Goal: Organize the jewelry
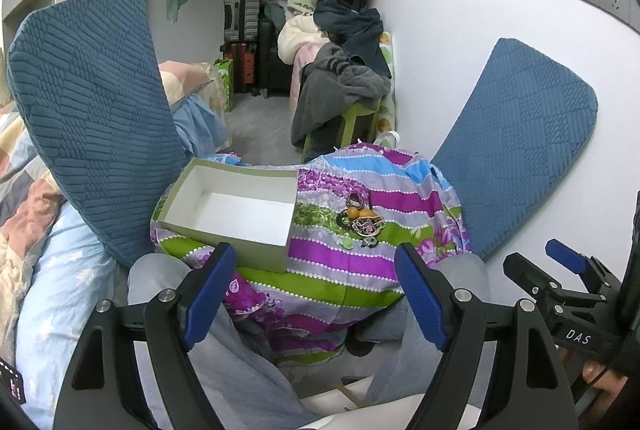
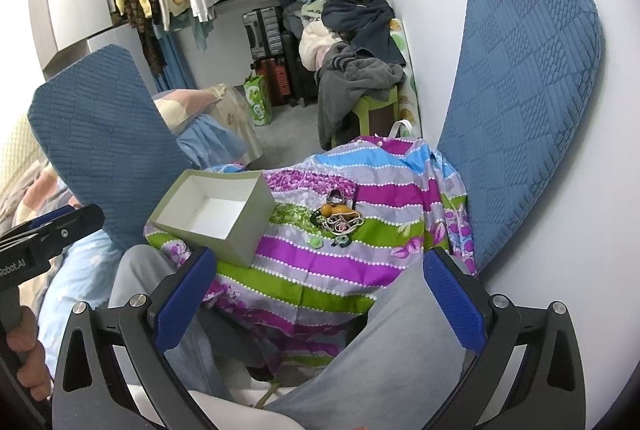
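Both grippers are hanging back over the person's lap right now, neither one carrying anything. Left gripper [image 1: 316,294] is sitting with its blue pads spread wide, and the right gripper [image 2: 320,302] is doing the same, jaws well apart with nothing between them. My read is they're being kept wide and pulled back so both cameras are getting a full look at the work area before anything gets picked.

Jewelry pile [image 2: 338,220] is lying in a tangled heap on the striped cloth [image 2: 320,262], just beside the open box [image 2: 212,213], on its right. I can make out beads, chain loops and a couple of orange pieces, but it's too knotted to count. Two small green bits are lying loose at the near edge of the pile.

That box is sitting with nothing in it, open side up, so it's probably where everything is going. Having it right next to the pile is keeping each trip short. Blue cushions [image 1: 92,117] are leaning on either side, kind of fencing the spot in.
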Demonstrator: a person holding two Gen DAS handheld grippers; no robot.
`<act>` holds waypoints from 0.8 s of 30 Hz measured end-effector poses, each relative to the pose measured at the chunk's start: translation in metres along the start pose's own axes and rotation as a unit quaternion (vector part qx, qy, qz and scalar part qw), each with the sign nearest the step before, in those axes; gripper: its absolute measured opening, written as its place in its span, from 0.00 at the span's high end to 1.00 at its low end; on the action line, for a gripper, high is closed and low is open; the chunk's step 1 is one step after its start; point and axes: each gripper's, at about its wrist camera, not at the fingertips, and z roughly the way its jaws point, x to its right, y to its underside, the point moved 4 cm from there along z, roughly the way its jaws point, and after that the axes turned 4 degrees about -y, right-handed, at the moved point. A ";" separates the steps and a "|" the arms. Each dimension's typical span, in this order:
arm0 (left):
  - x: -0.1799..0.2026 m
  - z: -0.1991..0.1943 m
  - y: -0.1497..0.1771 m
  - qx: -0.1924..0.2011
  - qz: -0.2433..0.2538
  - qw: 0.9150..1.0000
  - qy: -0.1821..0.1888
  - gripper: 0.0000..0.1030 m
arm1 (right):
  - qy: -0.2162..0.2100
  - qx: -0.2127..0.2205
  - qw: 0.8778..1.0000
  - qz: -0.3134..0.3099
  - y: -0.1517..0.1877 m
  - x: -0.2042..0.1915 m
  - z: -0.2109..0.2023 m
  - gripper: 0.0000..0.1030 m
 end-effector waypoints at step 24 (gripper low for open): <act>-0.010 0.006 -0.008 -0.004 -0.021 1.000 0.004 0.20 | -0.001 -0.007 1.000 -0.008 -0.012 -0.002 0.004 0.00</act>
